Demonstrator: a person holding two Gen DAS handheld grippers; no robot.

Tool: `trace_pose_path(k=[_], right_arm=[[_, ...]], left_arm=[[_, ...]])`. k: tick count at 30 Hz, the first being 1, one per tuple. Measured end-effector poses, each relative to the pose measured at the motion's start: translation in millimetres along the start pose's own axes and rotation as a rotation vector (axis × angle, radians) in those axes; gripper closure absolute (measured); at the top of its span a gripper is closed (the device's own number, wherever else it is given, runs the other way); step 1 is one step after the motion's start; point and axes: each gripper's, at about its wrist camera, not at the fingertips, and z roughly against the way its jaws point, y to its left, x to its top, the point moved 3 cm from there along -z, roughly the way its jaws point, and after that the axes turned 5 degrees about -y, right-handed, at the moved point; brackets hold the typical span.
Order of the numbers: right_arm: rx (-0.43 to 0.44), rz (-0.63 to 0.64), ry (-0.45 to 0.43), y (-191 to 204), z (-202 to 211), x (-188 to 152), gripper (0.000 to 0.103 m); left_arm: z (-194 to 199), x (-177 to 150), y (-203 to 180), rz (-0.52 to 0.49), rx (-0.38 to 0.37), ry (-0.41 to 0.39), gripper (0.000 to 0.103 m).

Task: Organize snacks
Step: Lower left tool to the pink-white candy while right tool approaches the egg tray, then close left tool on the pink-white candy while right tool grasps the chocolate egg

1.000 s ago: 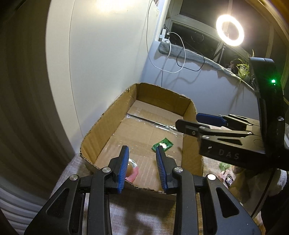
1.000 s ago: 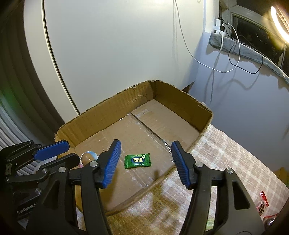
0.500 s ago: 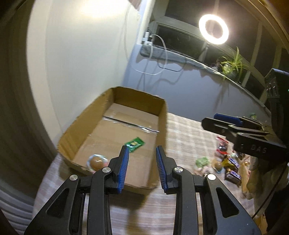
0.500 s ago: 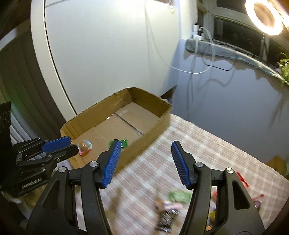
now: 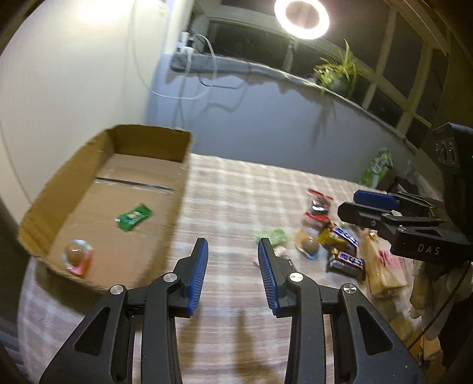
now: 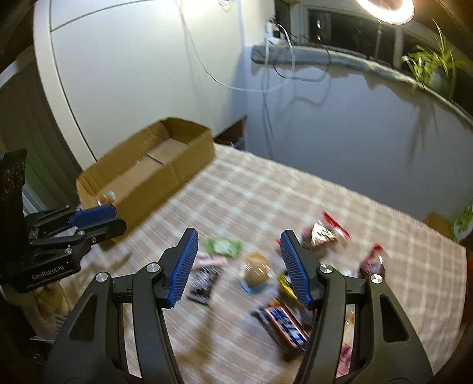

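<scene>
A cardboard box (image 5: 147,146) stands at the left of the checked cloth; inside lie a green candy (image 5: 134,217) and a round jelly cup (image 5: 77,255). My left gripper (image 5: 232,245) hovers over bare cloth to the right of the box, jaws opening, nothing between them. A pile of snacks lies further right: Snickers bars (image 5: 346,236), a green packet (image 5: 275,236), a round cup (image 5: 309,245). My right gripper (image 6: 239,236) hangs open above this pile, over the green packet (image 6: 223,246) and round cup (image 6: 257,274), holding nothing. The box (image 6: 165,180) lies far left in that view.
Red packets (image 6: 322,233) and a black packet (image 6: 204,280) lie in the pile, with a tan packet (image 5: 381,265) at its right. A green bag (image 5: 378,168) stands at the cloth's far edge. Behind are a wall with cables, a sill with a plant (image 5: 337,71) and a ring light (image 5: 301,14).
Both grippers have swung right, away from the box and toward the snack pile. The left jaws have widened a little. The candy and cup stay in the box.
</scene>
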Motion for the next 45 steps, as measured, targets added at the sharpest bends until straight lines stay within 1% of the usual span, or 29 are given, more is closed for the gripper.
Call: trace_pose_path(k=[4,5,8,9,10,12,15,19,23,27,30,34,35,36,38,39,42,45], right_arm=[[0.015,-0.012,0.052,-14,-8,-14,0.042],[0.018,-0.007,0.065,-14,-10,-17,0.042],[0.037,-0.002,0.102,-15,-21,-24,0.043],[0.044,-0.005,0.114,-14,-25,-27,0.046],[0.047,-0.008,0.125,-15,-29,-29,0.052],[0.043,-0.015,0.146,-16,-37,-32,0.056],[0.049,-0.027,0.174,-18,-47,-37,0.056],[0.041,-0.021,0.19,-19,-56,-38,0.059],[0.041,-0.014,0.208,-21,-62,-37,0.059],[0.034,0.0,0.232,-21,-68,-38,0.059],[0.031,-0.001,0.245,-21,-72,-37,0.059],[0.039,0.003,0.273,-18,-81,-39,0.059],[0.036,0.009,0.28,-17,-83,-40,0.059],[0.029,0.015,0.276,-16,-84,-40,0.059],[0.027,0.008,0.275,-16,-85,-39,0.059],[0.03,0.001,0.275,-16,-87,-38,0.059],[0.015,0.009,0.274,-17,-87,-38,0.067],[0.01,0.02,0.274,-15,-86,-38,0.069]], left_arm=[[-18,-4,-14,-0.035,-0.037,0.048,0.07],[-20,-5,-17,-0.04,-0.05,0.049,0.07],[-34,-8,-22,-0.052,-0.078,0.089,0.07],[-38,-9,-23,-0.057,-0.083,0.101,0.07],[-44,-10,-25,-0.068,-0.086,0.118,0.07],[-53,-14,-27,-0.088,-0.093,0.141,0.07],[-63,-17,-30,-0.119,-0.09,0.164,0.07],[-75,-19,-34,-0.155,-0.093,0.188,0.07],[-84,-23,-42,-0.224,-0.088,0.215,0.07],[-91,-24,-45,-0.269,-0.065,0.22,0.07],[-94,-23,-47,-0.289,-0.063,0.223,0.07],[-91,-29,-52,-0.355,-0.068,0.222,0.07],[-92,-29,-53,-0.352,-0.068,0.223,0.071],[-93,-27,-52,-0.341,-0.062,0.223,0.077],[-95,-25,-48,-0.327,-0.05,0.223,0.083],[-95,-25,-48,-0.325,-0.051,0.223,0.084],[-94,-27,-51,-0.354,-0.037,0.211,0.084],[-93,-26,-48,-0.325,-0.041,0.208,0.085]])
